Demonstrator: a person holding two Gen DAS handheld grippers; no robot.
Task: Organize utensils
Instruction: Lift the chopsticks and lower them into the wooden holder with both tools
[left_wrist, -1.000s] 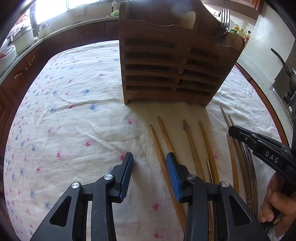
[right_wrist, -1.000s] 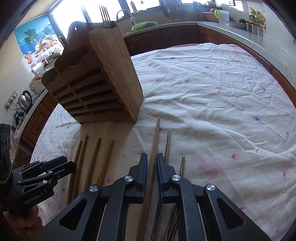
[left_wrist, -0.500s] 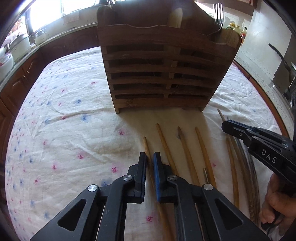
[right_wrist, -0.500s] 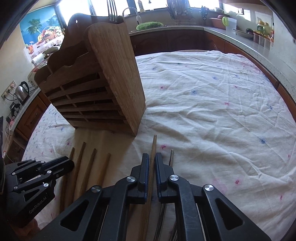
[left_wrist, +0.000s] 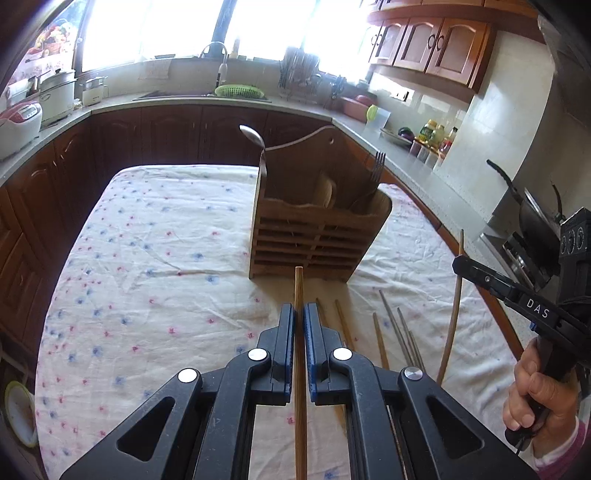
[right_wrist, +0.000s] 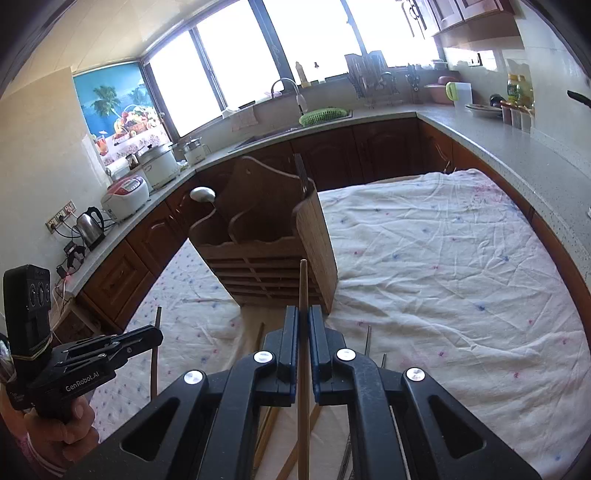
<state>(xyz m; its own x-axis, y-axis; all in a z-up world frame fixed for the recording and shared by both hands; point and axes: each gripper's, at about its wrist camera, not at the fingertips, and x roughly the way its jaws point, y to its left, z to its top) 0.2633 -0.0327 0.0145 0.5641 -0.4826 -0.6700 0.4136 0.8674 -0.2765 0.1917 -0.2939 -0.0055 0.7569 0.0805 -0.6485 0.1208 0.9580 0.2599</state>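
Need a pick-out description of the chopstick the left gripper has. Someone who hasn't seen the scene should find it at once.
Start at the wooden utensil rack standing on the floral tablecloth. In front of it several chopsticks lie in a loose row on the cloth. The one you want is the wooden chopstick clamped between the blue-padded fingers of the left gripper: unlike its neighbours it is off the cloth, tip pointing at the rack's base.
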